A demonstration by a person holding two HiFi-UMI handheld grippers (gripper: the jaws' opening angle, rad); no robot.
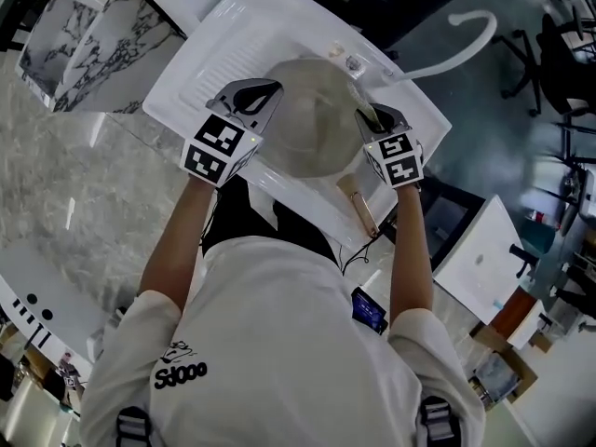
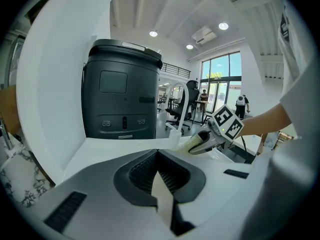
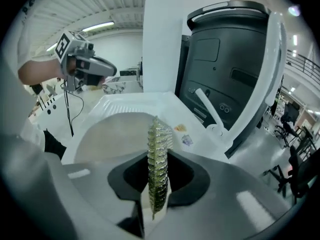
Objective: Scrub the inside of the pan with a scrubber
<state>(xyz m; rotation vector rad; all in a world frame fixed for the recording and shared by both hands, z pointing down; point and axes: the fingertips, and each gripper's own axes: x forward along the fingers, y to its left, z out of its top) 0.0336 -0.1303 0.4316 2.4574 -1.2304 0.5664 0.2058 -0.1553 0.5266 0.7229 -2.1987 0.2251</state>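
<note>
A pale beige pan [image 1: 312, 124] sits over the white sink [image 1: 209, 59], its wooden handle [image 1: 359, 205] pointing back at the person. My left gripper [image 1: 250, 96] is at the pan's left rim, shut on a thin pale edge [image 2: 161, 194] that looks like the rim. At the pan's right rim, my right gripper [image 1: 372, 119] is shut on a yellow-green mesh scrubber [image 3: 157, 174], which stands upright between the jaws above the pan's inside [image 3: 112, 134]. The left gripper view shows the right gripper [image 2: 200, 145] with the scrubber [image 2: 189, 145] across the pan.
A white curved faucet [image 1: 466, 40] rises behind the sink, with its lever [image 3: 210, 109] near the basin's back. A tall black bin [image 3: 225, 59] stands behind it. The ribbed drainboard [image 1: 237, 49] lies to the left. Marble counter [image 1: 93, 35] is farther left.
</note>
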